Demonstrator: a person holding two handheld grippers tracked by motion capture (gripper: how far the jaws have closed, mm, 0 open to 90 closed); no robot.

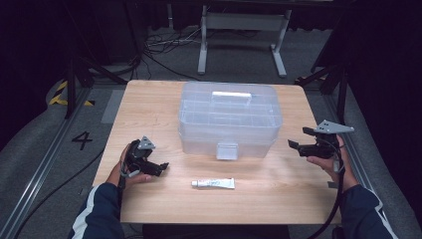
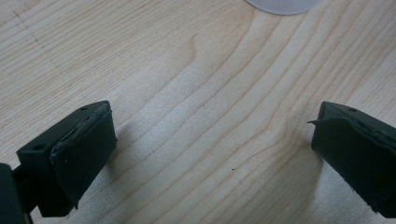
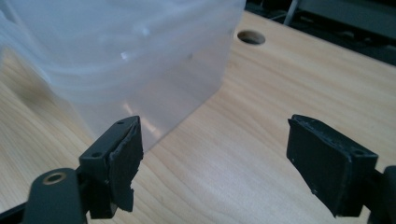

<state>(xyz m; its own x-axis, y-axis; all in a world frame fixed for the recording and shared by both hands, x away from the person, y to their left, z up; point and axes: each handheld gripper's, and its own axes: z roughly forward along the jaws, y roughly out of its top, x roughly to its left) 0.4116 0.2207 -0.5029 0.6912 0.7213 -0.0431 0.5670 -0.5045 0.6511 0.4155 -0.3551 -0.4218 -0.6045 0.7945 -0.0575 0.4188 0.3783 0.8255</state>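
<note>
At the left of the wooden table (image 1: pixel 149 104), the left gripper (image 1: pixel 158 168) rests low near the front edge in the person's left hand (image 1: pixel 130 172), jaws spread wide and holding nothing; its own view shows bare wood grain between them. Just right of it, a small white tube (image 1: pixel 213 183) lies flat on the table, cap end toward the left gripper, apart from both grippers. Behind the tube stands a clear plastic storage box (image 1: pixel 230 119), lid closed, white handle on top. Farther right, the right gripper (image 1: pixel 298 138) hovers beside the box's right end, jaws released and empty, aimed at the box without touching.
</note>
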